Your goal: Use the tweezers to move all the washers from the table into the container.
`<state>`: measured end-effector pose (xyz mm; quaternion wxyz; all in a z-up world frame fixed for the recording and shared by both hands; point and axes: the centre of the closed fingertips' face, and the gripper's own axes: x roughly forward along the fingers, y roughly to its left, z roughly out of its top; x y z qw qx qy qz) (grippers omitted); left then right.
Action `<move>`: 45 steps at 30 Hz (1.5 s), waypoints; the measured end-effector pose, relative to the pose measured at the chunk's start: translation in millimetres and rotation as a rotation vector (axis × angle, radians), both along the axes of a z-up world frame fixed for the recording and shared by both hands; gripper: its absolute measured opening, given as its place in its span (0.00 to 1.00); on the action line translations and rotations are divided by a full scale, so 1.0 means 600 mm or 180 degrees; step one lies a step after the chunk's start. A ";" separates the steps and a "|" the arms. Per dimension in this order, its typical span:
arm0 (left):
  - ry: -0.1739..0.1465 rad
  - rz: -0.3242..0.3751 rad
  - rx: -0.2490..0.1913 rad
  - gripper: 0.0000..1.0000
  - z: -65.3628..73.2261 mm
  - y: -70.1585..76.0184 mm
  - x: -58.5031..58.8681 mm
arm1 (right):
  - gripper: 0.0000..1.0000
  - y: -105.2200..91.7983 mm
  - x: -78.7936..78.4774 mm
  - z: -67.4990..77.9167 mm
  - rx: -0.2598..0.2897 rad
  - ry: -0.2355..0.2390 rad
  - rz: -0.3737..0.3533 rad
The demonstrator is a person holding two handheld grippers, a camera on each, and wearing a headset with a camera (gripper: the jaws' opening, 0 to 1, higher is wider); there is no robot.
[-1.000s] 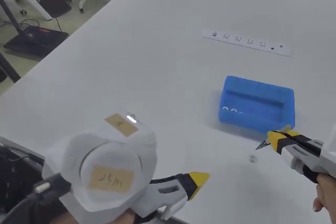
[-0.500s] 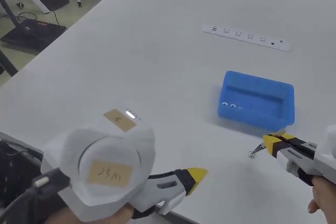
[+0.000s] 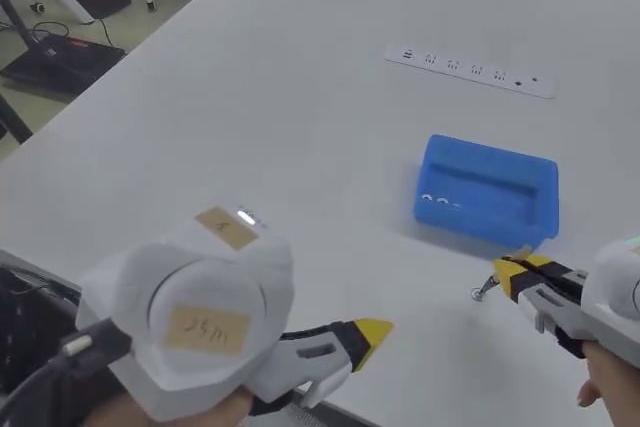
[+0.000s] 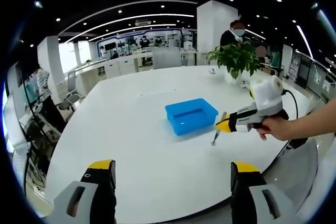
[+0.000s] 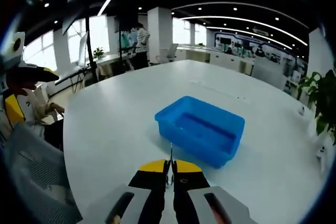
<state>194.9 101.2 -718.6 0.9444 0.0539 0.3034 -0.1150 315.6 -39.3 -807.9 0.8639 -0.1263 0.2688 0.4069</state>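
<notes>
Right hand-held gripper (image 3: 508, 272) dipped lower, tilted down, tweezers (image 3: 487, 287) tip at washer (image 3: 477, 295).

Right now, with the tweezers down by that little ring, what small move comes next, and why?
Probably lift the tweezers slightly and check the washer comes up. The right gripper is shut on them, tips at the washer, with the blue container just beyond.

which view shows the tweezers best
The left gripper view: the tweezers hang side-on from the right gripper, tips toward the table. The head view shows them small; the right gripper view shows them end-on, as a sliver.
</notes>
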 end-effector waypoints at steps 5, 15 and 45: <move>-0.0008 0.0002 0.0005 0.93 0.000 0.001 -0.002 | 0.00 0.001 0.001 0.000 -0.0057 -0.0026 0.0027; -0.0032 0.0024 0.0001 0.92 0.004 0.005 -0.005 | 0.00 -0.006 0.019 0.002 0.0065 0.0180 -0.0192; -0.0078 -0.0018 -0.0017 0.92 0.014 0.003 0.005 | 0.00 0.006 0.094 0.121 0.0343 -0.0228 -0.0270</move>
